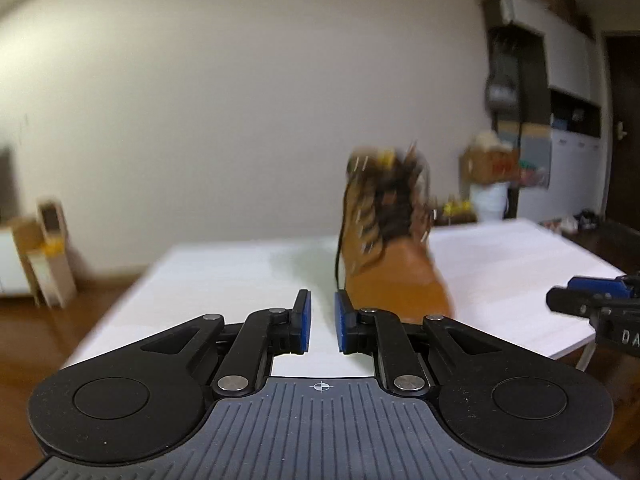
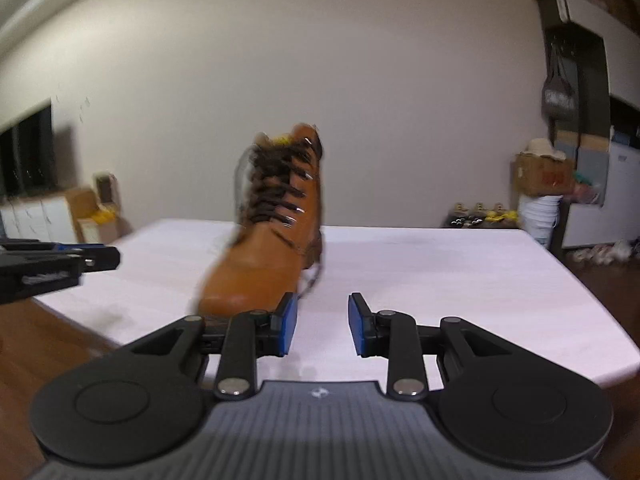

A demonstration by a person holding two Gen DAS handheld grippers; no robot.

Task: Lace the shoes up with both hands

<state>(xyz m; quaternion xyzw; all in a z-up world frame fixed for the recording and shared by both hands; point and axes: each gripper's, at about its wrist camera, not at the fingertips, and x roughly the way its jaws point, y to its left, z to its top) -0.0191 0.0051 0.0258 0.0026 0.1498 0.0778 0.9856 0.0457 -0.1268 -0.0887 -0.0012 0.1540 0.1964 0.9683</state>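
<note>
A tan leather boot [image 1: 396,268] [image 2: 276,240] with dark brown laces [image 2: 280,188] stands upright on the white table [image 1: 224,276] [image 2: 440,272], toe toward me. A loose lace end [image 1: 339,264] hangs down its side onto the table. My left gripper [image 1: 322,322] is open, its blue pads apart with nothing between them, just short of the boot's toe. My right gripper [image 2: 322,322] is open too and empty, with the toe beside its left finger. Each gripper also shows at the edge of the other's view, the right gripper [image 1: 592,304] and the left gripper [image 2: 60,260].
Cardboard boxes [image 2: 544,172] and white buckets [image 2: 540,212] stand by the wall at the right, beside cupboards [image 1: 568,60]. A low cabinet with boxes [image 1: 44,256] is at the left. The table's front edge [image 2: 120,340] drops to a wooden floor.
</note>
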